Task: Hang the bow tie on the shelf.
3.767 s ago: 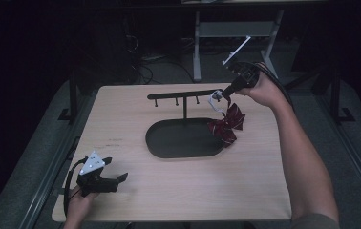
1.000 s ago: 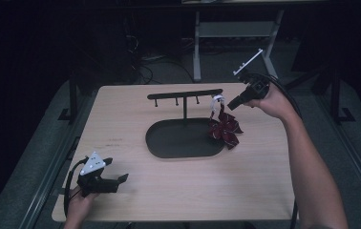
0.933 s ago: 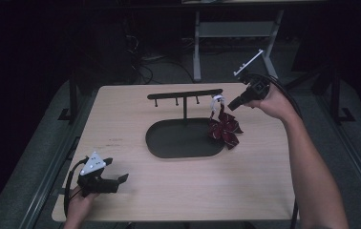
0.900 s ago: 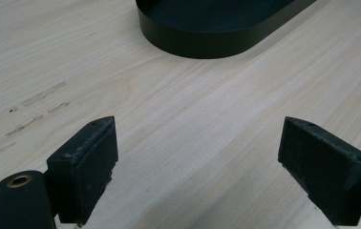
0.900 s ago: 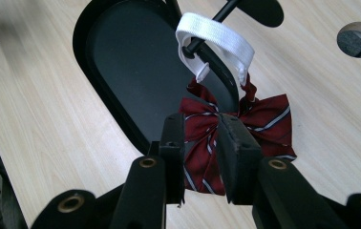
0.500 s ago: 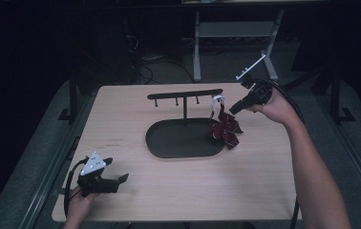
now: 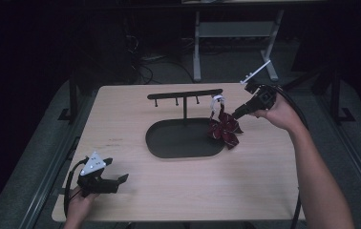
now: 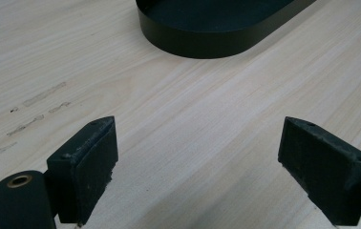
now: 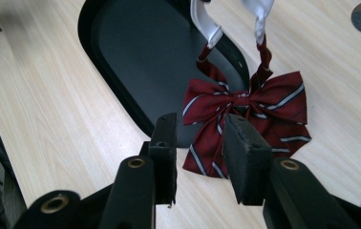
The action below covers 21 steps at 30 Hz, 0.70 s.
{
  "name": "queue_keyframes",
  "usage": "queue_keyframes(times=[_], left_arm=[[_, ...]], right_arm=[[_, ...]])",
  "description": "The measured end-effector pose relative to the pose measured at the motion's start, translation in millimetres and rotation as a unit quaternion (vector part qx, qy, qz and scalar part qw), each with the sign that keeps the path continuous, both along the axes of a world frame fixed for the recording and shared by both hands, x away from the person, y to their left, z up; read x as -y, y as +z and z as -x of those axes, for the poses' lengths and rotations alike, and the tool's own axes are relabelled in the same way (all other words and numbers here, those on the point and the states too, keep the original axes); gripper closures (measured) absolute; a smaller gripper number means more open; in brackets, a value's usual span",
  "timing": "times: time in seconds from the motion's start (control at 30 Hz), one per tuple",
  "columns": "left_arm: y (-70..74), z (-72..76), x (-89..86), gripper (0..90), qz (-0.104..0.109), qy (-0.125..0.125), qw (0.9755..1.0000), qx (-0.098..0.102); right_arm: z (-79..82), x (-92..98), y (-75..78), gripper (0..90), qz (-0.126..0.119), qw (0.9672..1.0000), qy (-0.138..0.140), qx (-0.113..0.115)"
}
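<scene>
The right gripper view showed the dark red striped bow tie hanging by its strap from a white clip at the end of the black rack's crossbar, its lower wings draped over the rim of the oval base tray and onto the table beside it. I judged it hung there because the clip carried its weight, so I no longer had to. Its long axis ran across the two wings, roughly level in that view with a slight tilt, while the tails pointed down toward my jaws and the strap led up and away to the clip. My right gripper had just been opening; its jaws stood apart on either side of the tails, pads not pressing the fabric, so the bow was let go. In the high view that gripper sat just beside the bow tie at the rack's right end, angled down at it. My left gripper rested near the table's near left corner, well apart from the tray, jaws spread wide with nothing between them, since this step needed only one hand.
</scene>
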<state>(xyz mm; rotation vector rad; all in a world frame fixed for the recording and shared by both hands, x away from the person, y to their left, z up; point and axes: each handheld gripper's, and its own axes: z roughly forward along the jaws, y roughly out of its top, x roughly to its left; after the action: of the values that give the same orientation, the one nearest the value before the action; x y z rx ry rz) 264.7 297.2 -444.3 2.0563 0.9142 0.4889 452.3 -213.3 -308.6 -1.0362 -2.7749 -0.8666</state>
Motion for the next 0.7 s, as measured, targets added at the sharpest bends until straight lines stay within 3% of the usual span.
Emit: queue_keyframes(times=[0.7], left_arm=[[-0.3, -0.1, 0.4, 13.1, -0.002, 0.001, 1.0000, 0.000]], right_arm=[[16.1, 1.6, -17.8, 58.5, -0.018, 0.9998, 0.011, -0.002]])
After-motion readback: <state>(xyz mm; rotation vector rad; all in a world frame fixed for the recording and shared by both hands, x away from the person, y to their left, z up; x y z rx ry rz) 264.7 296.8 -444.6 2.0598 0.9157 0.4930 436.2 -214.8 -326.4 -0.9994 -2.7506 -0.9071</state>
